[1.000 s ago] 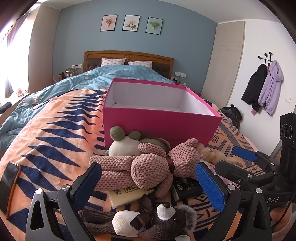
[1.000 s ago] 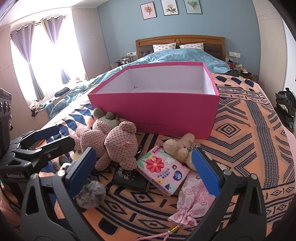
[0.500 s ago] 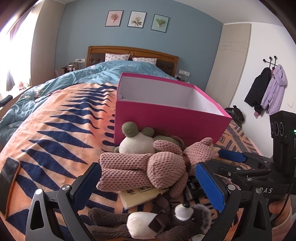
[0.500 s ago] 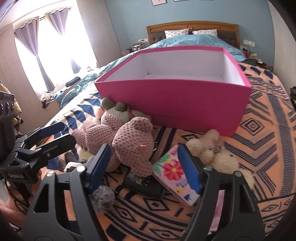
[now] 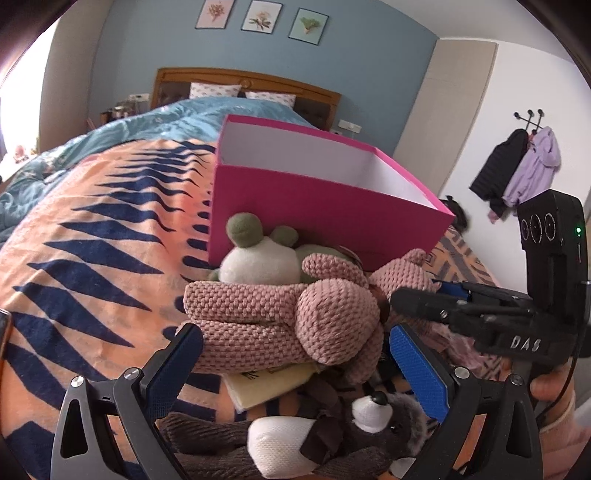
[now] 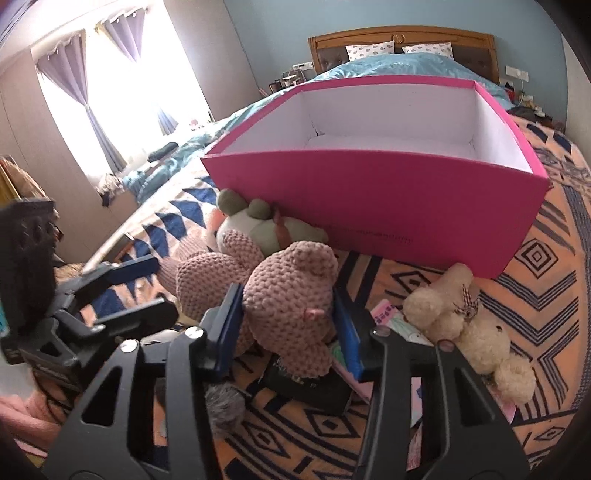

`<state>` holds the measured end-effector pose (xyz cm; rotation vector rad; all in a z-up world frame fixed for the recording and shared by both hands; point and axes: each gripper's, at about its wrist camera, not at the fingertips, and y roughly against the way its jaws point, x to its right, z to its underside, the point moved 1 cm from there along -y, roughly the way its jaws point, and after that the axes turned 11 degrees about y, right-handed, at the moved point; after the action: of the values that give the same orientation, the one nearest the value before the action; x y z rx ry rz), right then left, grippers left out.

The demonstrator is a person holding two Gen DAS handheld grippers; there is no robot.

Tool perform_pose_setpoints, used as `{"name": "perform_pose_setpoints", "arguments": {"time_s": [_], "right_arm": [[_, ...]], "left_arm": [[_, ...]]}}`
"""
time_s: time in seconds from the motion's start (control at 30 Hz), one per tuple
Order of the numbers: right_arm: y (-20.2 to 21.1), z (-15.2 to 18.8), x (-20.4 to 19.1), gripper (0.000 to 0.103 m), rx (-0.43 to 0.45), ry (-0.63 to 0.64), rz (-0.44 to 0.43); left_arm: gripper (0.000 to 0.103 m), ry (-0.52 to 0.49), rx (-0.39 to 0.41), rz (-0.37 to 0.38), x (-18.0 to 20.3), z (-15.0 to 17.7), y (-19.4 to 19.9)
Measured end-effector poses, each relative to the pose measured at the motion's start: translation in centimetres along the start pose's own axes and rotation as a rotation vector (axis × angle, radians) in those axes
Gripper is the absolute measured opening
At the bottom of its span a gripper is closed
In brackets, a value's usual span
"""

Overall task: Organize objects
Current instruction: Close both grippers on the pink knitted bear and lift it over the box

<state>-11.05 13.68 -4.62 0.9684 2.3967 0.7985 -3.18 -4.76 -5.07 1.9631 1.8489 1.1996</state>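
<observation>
The work surface is a bed covered by an orange blanket (image 5: 92, 258) with dark blue patterning; a blue quilt (image 6: 388, 66) and a wooden headboard (image 5: 247, 83) are seen beyond it. The room is bounded by a blue wall carrying three framed prints (image 5: 260, 18). An open pink box (image 6: 406, 206) with a white interior is set on the blanket.

Only in the left wrist view are jackets (image 5: 524, 173) on wall hooks, a brown plush toy (image 5: 332, 435) directly below the jaws, and a cream booklet (image 5: 273, 380) under the pile shown. Only in the right wrist view are purple curtains (image 6: 81, 70) at a bright window, a cream plush toy (image 6: 469, 325) and a black item (image 6: 310, 387) beneath the pink toy shown. A green-and-white plush toy (image 5: 258, 254) against the box wall is visible in both.

The pink knitted plush toy (image 6: 291, 306) lies on the pile just in front of the box. Its head is enclosed by the right gripper (image 6: 290, 325); the jaws are closing, both blue pads are seen in contact with the sides of the head. In the left wrist view the same toy (image 5: 288, 321) is seen stretched sideways. The left gripper (image 5: 295, 362) is held wide apart, with the toy's body lying between and just beyond the fingertips; no pad contact is seen.
</observation>
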Motion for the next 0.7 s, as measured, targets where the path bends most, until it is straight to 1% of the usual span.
{"name": "perform_pose_setpoints", "arguments": {"time_s": [0.1, 0.13, 0.27, 0.3, 0.37, 0.43, 0.53, 0.7], "right_arm": [[1.6, -0.1, 0.6, 0.049, 0.029, -0.031, -0.033], [2.1, -0.2, 0.7, 0.049, 0.036, -0.038, -0.043], [4.4, -0.8, 1.0, 0.049, 0.078, -0.053, -0.065], [4.7, -1.0, 1.0, 0.049, 0.087, -0.053, -0.068], [5.7, -1.6, 1.0, 0.049, 0.11, -0.043, -0.068], [6.2, -2.2, 0.8, 0.049, 0.127, -0.037, -0.056], [6.9, -3.3, 0.5, 0.049, 0.159, -0.029, -0.061], [7.8, -6.2, 0.8, 0.049, 0.2, 0.01, -0.05]], "left_arm": [[0.102, -0.017, -0.011, 0.061, 0.7, -0.1, 0.4], [0.099, -0.022, -0.014, 0.073, 1.0, -0.1, 0.4], [0.083, -0.061, -0.031, 0.166, 2.5, -0.5, 1.1], [0.081, -0.069, -0.031, 0.178, 2.8, -0.7, 1.3], [0.071, -0.098, -0.019, 0.191, 3.7, -1.3, 1.8], [0.068, -0.116, -0.006, 0.206, 4.3, -2.0, 2.2], [0.066, -0.141, 0.016, 0.221, 4.8, -3.4, 2.8], [0.066, -0.184, 0.059, 0.217, 5.7, -5.8, 3.4]]}}
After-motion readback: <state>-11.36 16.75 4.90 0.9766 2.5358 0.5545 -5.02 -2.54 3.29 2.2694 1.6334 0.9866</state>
